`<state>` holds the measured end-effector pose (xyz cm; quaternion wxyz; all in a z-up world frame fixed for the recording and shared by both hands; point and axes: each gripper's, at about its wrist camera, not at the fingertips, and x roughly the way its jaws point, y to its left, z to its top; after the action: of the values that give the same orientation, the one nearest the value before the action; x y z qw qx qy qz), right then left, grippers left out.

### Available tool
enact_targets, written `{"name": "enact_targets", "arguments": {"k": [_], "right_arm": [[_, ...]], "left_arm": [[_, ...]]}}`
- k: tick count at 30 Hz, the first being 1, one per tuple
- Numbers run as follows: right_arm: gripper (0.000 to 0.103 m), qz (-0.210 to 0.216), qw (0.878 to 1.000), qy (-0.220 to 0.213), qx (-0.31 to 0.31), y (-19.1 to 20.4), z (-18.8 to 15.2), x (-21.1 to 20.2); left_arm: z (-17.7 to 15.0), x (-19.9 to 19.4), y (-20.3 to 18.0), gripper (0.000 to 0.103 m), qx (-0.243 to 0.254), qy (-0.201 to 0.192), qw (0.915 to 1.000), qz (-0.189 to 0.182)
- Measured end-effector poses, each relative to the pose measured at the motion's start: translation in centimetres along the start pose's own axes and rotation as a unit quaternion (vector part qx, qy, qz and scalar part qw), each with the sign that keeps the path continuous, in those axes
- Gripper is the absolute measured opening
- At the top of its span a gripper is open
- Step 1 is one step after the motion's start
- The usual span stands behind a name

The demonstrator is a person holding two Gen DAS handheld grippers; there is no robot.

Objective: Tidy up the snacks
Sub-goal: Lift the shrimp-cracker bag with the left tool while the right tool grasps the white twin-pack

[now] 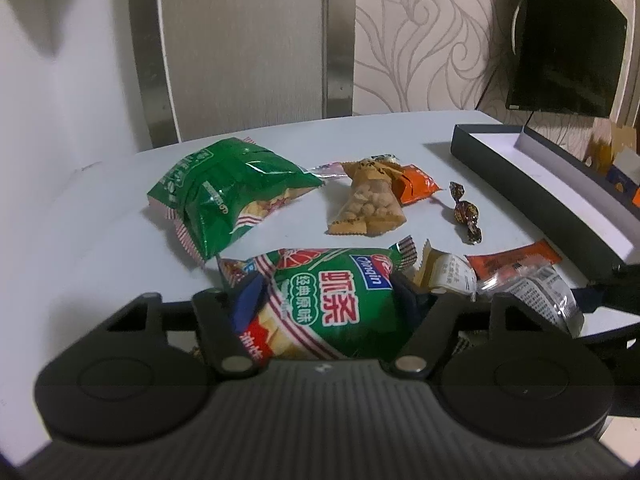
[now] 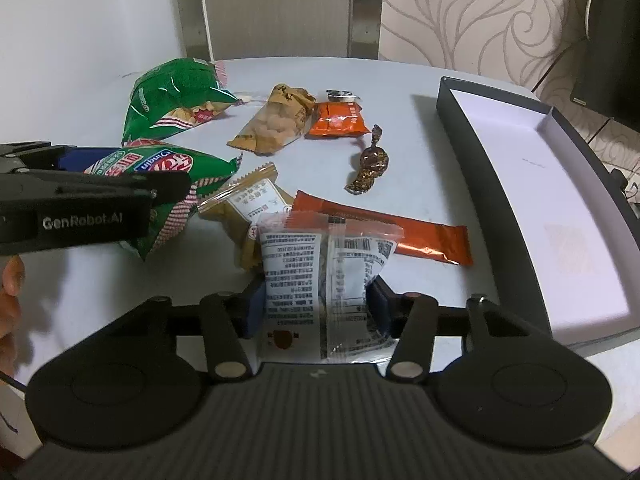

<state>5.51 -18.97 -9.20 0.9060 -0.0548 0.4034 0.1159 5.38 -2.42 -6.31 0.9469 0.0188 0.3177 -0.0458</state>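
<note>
left gripper clamping green chip bag, right gripper clamping white packet

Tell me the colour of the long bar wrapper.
Orange bar wrapper, best in the right wrist view.

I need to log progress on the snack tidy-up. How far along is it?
Nothing looks done: the dark box shows no snacks inside. In hand: the left gripper is shut on a green chip bag, and the right gripper on a clear white-label packet. The other green bag, peanut pack, orange packets and candy remain.
</note>
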Motion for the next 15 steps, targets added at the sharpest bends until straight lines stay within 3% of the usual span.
{"name": "enact_targets", "arguments": {"k": [15], "right_arm": [[0.056, 0.013, 0.999, -0.018, 0.026, 0.1, -0.2, -2.1]], "left_arm": [[0.8, -1.6, 0.6, 0.060, -0.024, 0.009, 0.9997, -0.001]]}}
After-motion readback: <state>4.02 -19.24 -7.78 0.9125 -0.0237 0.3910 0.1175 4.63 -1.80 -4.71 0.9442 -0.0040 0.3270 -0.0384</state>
